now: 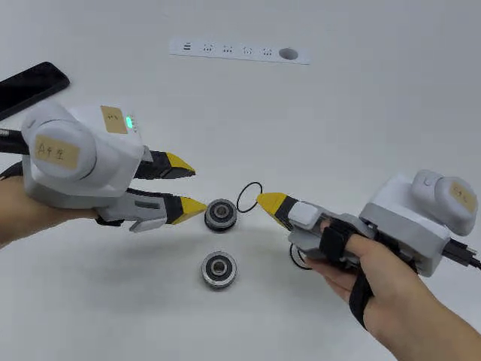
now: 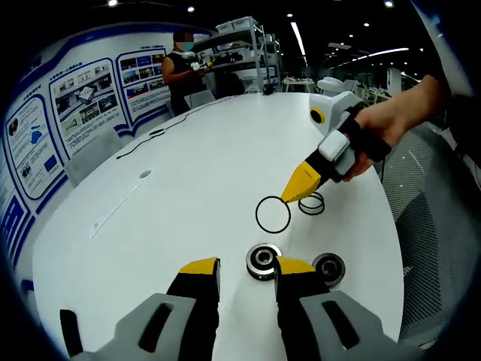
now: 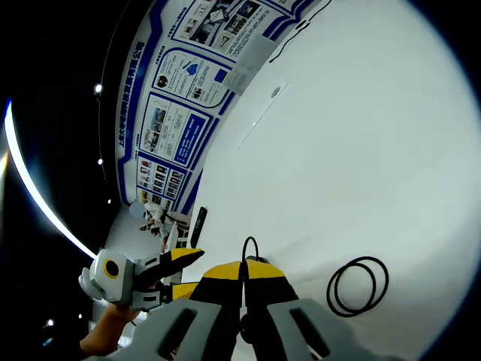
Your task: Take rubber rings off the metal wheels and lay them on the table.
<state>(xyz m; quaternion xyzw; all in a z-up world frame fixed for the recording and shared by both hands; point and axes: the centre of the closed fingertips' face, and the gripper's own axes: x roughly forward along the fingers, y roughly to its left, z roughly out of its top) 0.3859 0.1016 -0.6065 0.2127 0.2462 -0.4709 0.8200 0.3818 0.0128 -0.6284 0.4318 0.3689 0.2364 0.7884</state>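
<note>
Two metal wheels lie on the white table: one just ahead of my left gripper, whose jaws stand open on either side of it, and another nearer me. My right gripper is shut, its tip pinching the near edge of a black rubber ring that rests on the table. Two more rings lie overlapped beneath the right gripper's body.
A white power strip lies at the back of the table and a black phone at the far left. A person stands beyond the table's far end.
</note>
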